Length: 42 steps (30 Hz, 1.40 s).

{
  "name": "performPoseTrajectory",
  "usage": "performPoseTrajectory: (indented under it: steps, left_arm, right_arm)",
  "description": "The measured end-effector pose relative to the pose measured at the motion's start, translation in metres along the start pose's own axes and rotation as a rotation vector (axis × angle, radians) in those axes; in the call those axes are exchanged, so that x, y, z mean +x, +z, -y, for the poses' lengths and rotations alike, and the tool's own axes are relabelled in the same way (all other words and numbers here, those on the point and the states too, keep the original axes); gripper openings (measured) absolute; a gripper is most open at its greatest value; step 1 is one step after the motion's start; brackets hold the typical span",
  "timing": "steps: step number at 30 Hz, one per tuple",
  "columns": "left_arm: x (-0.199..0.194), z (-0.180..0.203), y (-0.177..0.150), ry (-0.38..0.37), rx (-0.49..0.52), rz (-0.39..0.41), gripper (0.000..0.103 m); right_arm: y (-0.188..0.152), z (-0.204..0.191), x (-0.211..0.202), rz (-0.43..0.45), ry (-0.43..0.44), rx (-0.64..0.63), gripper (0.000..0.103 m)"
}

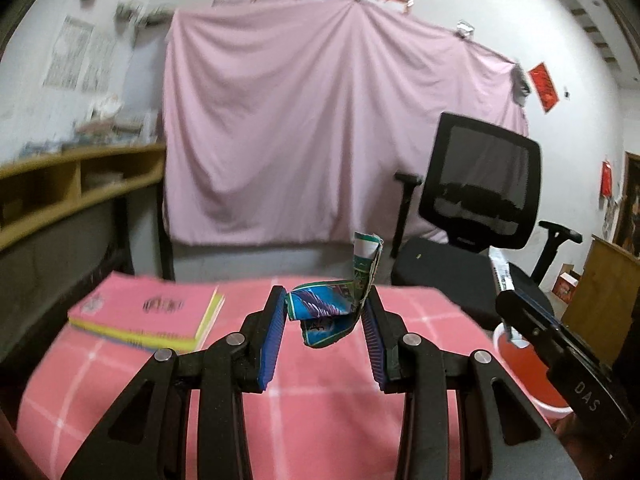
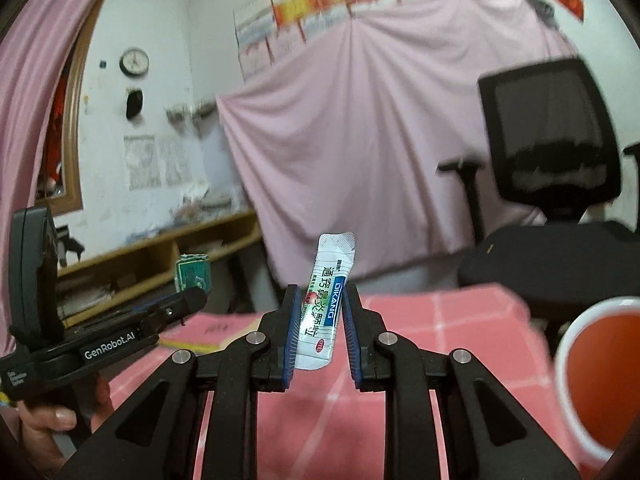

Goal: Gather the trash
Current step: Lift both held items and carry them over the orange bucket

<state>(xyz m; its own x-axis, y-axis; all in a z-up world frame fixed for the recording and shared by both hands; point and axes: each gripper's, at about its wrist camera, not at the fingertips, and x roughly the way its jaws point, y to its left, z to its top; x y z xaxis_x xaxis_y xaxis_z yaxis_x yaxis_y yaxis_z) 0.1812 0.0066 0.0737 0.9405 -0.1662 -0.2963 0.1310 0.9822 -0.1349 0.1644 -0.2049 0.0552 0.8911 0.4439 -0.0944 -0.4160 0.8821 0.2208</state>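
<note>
While both jaws clamp, wrapper (image 1: 326,312) and sachet (image 2: 326,304) sit between.

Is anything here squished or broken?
Yes. The blue-green wrapper in the left gripper is crumpled and folded, one end sticking up. The white sachet in the right gripper is torn open on top.

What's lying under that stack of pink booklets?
The stack of pink booklets rests on a pink checked cloth. What the cloth itself covers stays hidden. Yellow pages show beneath the pink cover; anything between them can't be seen.
</note>
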Motion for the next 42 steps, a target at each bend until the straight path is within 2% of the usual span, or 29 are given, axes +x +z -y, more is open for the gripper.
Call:
performPoseTrajectory:
  steps: [4, 11, 17, 21, 25, 33, 42]
  left_arm:
    - [-0.007, 0.034, 0.009, -0.038, 0.057, 0.054, 0.033]
    - [-0.004, 0.089, 0.015, -0.135, 0.139, 0.108, 0.033]
    - [0.015, 0.143, 0.021, -0.263, 0.211, 0.116, 0.033]
    - [0.027, 0.180, 0.021, -0.334, 0.253, 0.115, 0.033]
    - [0.040, 0.204, 0.019, -0.385, 0.270, 0.095, 0.033]
    - [0.057, 0.225, 0.012, -0.428, 0.304, 0.045, 0.033]
    - [0.080, 0.246, -0.001, -0.471, 0.333, -0.065, 0.035]
  right_arm:
    - [0.009, 0.015, -0.020, 0.072, -0.047, -0.013, 0.019]
    - [0.020, 0.047, -0.047, 0.144, -0.152, -0.003, 0.019]
    - [0.025, 0.080, -0.068, 0.174, -0.276, 0.001, 0.020]
    - [0.025, 0.101, -0.080, 0.183, -0.329, 0.020, 0.020]
    - [0.024, 0.118, -0.088, 0.188, -0.369, 0.042, 0.020]
    - [0.021, 0.135, -0.099, 0.190, -0.413, 0.073, 0.021]
    - [0.016, 0.151, -0.098, 0.149, -0.458, 0.121, 0.021]
